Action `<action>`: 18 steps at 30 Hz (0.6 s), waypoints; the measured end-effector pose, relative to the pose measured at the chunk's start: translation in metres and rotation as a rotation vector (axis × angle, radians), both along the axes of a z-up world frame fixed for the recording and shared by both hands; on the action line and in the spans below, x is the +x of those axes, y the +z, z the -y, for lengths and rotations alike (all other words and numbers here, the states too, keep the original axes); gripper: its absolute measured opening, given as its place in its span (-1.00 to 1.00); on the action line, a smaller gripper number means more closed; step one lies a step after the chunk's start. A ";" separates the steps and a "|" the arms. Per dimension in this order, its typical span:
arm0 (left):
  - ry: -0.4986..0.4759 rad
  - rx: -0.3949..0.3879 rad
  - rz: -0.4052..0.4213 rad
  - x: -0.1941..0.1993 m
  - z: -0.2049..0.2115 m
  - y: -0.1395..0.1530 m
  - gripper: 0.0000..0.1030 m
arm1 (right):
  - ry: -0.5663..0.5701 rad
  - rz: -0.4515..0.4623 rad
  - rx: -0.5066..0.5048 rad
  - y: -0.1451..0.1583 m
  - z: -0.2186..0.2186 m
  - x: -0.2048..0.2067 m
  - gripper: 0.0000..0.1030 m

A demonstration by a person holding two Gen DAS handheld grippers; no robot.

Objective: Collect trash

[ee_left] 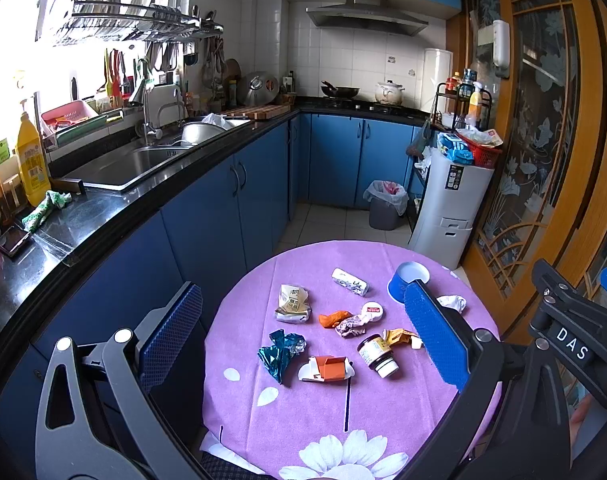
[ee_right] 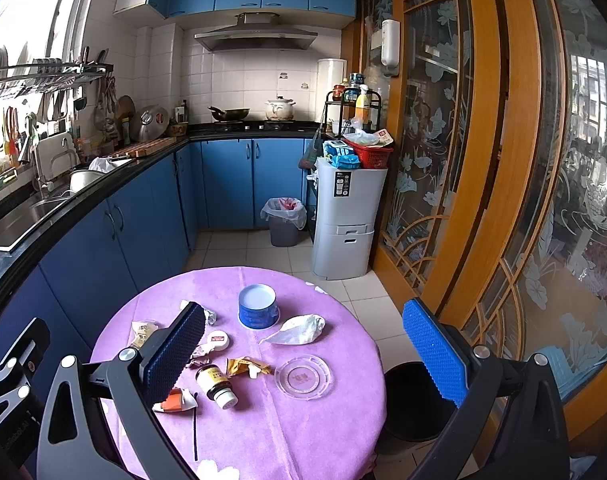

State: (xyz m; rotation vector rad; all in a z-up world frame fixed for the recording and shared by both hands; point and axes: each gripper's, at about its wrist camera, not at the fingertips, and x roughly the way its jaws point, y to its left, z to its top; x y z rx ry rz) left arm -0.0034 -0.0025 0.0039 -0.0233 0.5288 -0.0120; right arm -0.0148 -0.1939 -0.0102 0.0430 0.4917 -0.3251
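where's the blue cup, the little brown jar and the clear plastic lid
blue cup (ee_right: 258,311), right wrist view, on its outer blue wall
little brown jar (ee_right: 214,381), right wrist view, on its label
clear plastic lid (ee_right: 302,377), right wrist view, at its centre

Blue cup (ee_left: 403,282) half behind the left claw's pad (ee_left: 435,332); jar (ee_right: 215,384) label print too small.

Bright daylight, blown-out window (ee_left: 19,20) glare, sharp, fisheye-bent edges
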 end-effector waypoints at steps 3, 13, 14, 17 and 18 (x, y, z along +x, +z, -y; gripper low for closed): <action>-0.001 -0.002 -0.004 0.001 -0.004 -0.003 0.94 | -0.001 0.000 -0.001 0.000 0.000 0.000 0.88; -0.003 -0.005 -0.010 0.002 -0.005 -0.007 0.94 | 0.000 0.000 -0.003 0.000 -0.001 0.000 0.88; -0.003 -0.004 -0.010 0.002 -0.005 -0.007 0.94 | 0.000 0.000 -0.003 0.000 -0.001 0.000 0.88; -0.003 -0.004 -0.010 0.003 -0.005 -0.007 0.94 | 0.000 0.000 -0.003 0.000 -0.001 0.000 0.88; -0.003 -0.004 -0.010 0.003 -0.005 -0.008 0.94 | -0.001 0.000 -0.004 0.000 -0.001 0.000 0.88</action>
